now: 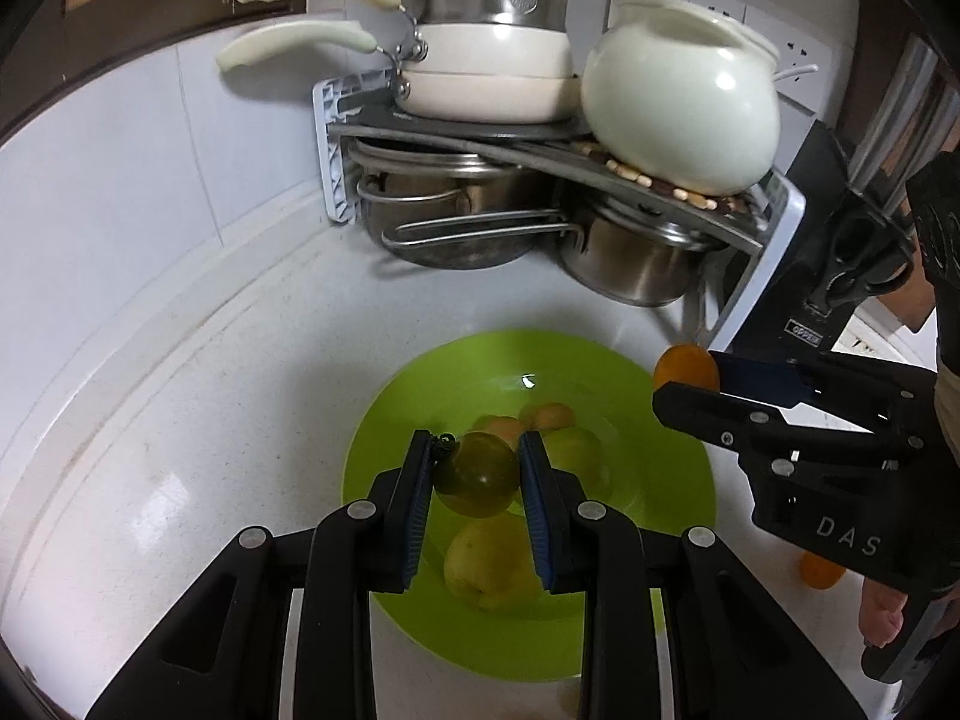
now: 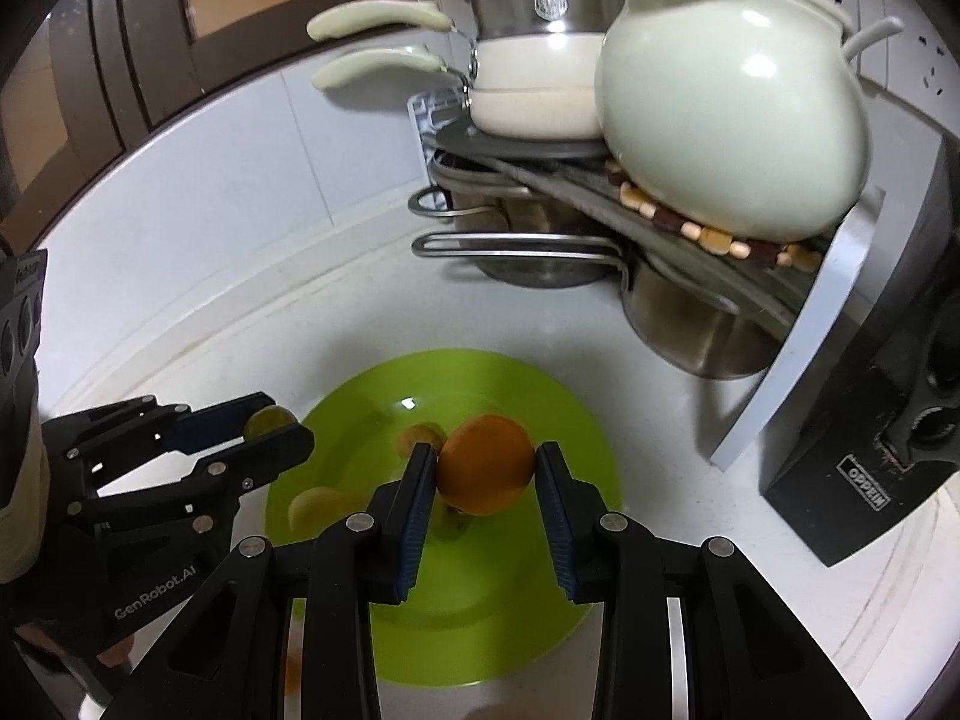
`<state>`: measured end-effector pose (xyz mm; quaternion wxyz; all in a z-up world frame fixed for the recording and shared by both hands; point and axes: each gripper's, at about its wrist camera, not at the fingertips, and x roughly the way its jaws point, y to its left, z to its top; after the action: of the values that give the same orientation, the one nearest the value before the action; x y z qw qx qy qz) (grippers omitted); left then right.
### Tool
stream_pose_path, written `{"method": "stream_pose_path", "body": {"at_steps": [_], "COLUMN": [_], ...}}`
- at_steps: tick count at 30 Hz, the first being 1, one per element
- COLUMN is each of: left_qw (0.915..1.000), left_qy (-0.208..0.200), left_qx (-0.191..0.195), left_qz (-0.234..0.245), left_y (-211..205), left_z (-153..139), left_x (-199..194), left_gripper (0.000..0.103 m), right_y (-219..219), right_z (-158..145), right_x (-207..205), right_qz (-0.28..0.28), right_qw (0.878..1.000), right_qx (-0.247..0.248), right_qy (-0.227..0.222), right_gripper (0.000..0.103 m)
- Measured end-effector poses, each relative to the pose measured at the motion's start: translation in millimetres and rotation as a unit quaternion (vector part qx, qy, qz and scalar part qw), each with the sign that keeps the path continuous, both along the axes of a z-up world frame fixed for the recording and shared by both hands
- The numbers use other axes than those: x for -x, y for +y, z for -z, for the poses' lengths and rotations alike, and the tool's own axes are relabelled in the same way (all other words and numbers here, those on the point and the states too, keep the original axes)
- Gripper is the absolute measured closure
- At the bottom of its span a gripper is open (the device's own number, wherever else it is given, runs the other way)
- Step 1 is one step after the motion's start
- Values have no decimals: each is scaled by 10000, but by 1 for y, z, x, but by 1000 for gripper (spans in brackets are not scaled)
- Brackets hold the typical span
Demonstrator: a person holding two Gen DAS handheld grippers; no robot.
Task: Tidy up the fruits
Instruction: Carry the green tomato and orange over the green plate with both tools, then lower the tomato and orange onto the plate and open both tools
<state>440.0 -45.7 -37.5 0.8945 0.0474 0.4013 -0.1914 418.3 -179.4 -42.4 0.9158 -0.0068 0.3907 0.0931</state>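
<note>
A lime-green plate lies on the white counter and holds several yellow-green and orange fruits. My left gripper is shut on a dark green round fruit above the plate. My right gripper is shut on an orange fruit above the plate; in the left wrist view it comes in from the right. The left gripper shows at the left of the right wrist view. Another orange lies on the counter right of the plate.
A corner rack holds steel pots, white pans and a white ceramic pot behind the plate. A black knife block stands at the right. White tiled walls meet behind.
</note>
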Motion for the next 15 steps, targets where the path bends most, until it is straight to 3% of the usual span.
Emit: {"method": "stream_pose_path", "body": {"at_steps": [15], "left_qw": [9999], "left_qy": [84], "left_qx": [-27], "left_qz": [97], "left_y": [-10], "left_z": [6], "left_x": [-7], "left_gripper": [71], "right_y": [-1], "right_z": [8], "right_x": [-11], "right_qz": [70], "right_qw": [9998], "right_qx": [-50], "right_qy": [180], "right_gripper": [67]}}
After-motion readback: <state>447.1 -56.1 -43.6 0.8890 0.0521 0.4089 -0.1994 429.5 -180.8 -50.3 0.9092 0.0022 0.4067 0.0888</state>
